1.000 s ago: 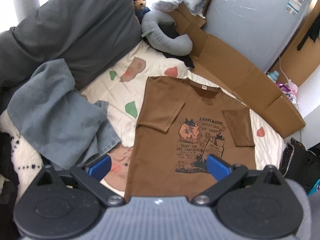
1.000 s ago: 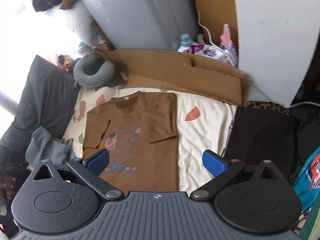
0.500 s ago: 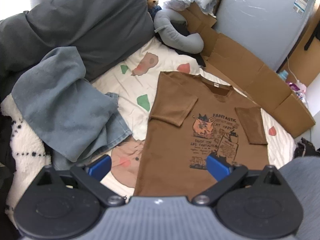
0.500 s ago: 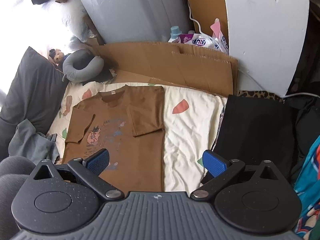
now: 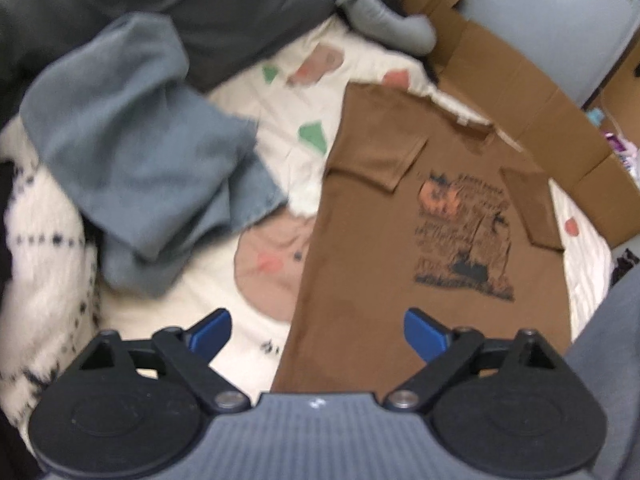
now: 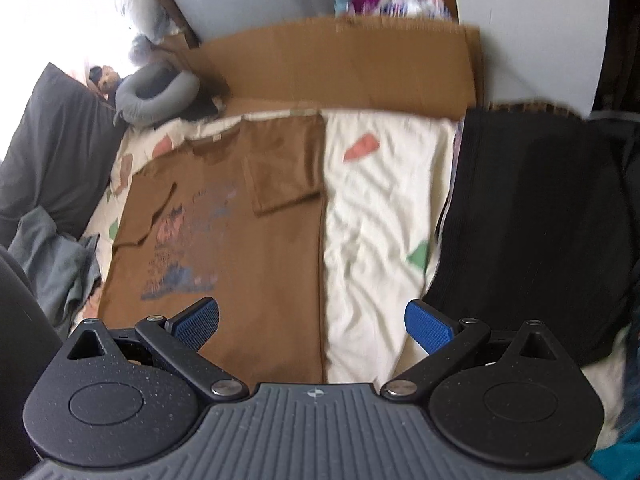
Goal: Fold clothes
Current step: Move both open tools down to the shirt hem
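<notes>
A brown T-shirt [image 5: 368,248] lies flat on a cream bedsheet [image 6: 372,216], both sleeves folded inward. The left gripper [image 5: 318,330], jaws just closing slightly yet empty, hovers above its lower hem; the right gripper [image 6: 314,324] hangs spread and empty. Grey clothes [image 5: 132,152] lie beside the shirt.

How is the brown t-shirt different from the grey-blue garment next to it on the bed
The brown t-shirt lies spread flat, sleeves folded in; the grey-blue garment sits crumpled in a heap. The t-shirt carries a printed graphic; the grey-blue garment looks plain. Both rest on the patterned bedsheet, and no gripper touches either.
</notes>
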`<state>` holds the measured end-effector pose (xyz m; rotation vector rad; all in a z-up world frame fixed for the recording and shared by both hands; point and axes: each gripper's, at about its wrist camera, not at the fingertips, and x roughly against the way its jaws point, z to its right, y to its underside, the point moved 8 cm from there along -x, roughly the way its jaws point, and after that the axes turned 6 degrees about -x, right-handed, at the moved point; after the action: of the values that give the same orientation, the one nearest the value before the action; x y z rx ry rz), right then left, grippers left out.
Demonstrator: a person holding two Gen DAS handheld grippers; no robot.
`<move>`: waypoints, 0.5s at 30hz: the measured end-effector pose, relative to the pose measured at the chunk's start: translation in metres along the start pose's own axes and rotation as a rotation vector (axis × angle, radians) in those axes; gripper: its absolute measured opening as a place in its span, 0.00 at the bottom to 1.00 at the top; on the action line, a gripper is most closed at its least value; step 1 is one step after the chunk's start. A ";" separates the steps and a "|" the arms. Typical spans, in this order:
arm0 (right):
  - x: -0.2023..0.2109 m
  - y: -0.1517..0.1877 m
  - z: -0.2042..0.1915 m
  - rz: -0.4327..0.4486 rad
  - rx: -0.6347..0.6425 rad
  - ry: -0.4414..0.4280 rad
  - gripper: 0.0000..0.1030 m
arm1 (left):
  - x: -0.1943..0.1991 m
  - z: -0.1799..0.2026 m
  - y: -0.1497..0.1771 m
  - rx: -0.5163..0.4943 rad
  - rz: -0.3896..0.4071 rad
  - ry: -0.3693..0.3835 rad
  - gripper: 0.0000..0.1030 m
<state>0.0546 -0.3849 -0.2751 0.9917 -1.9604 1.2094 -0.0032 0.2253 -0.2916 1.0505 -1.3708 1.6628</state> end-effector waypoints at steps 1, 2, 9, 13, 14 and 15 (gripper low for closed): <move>-0.007 0.009 0.002 -0.010 -0.002 0.000 0.99 | -0.006 -0.002 0.005 0.002 -0.009 0.001 0.89; -0.015 0.018 0.004 -0.019 -0.003 0.001 0.99 | -0.010 -0.003 0.010 0.006 -0.014 0.005 0.89; -0.052 0.068 0.021 -0.076 -0.077 -0.025 0.98 | -0.047 -0.016 0.041 0.036 -0.089 -0.015 0.86; -0.071 0.093 0.025 -0.138 -0.055 -0.017 0.89 | -0.064 -0.021 0.056 0.068 -0.109 -0.011 0.83; -0.075 0.099 0.025 -0.153 -0.043 -0.017 0.84 | -0.068 -0.022 0.059 0.073 -0.113 -0.008 0.80; -0.080 0.105 0.024 -0.166 -0.033 -0.022 0.80 | -0.071 -0.023 0.062 0.078 -0.117 -0.006 0.79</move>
<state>0.0049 -0.3541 -0.3958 1.1310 -1.8676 1.0754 -0.0344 0.2353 -0.3835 1.1593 -1.2324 1.6389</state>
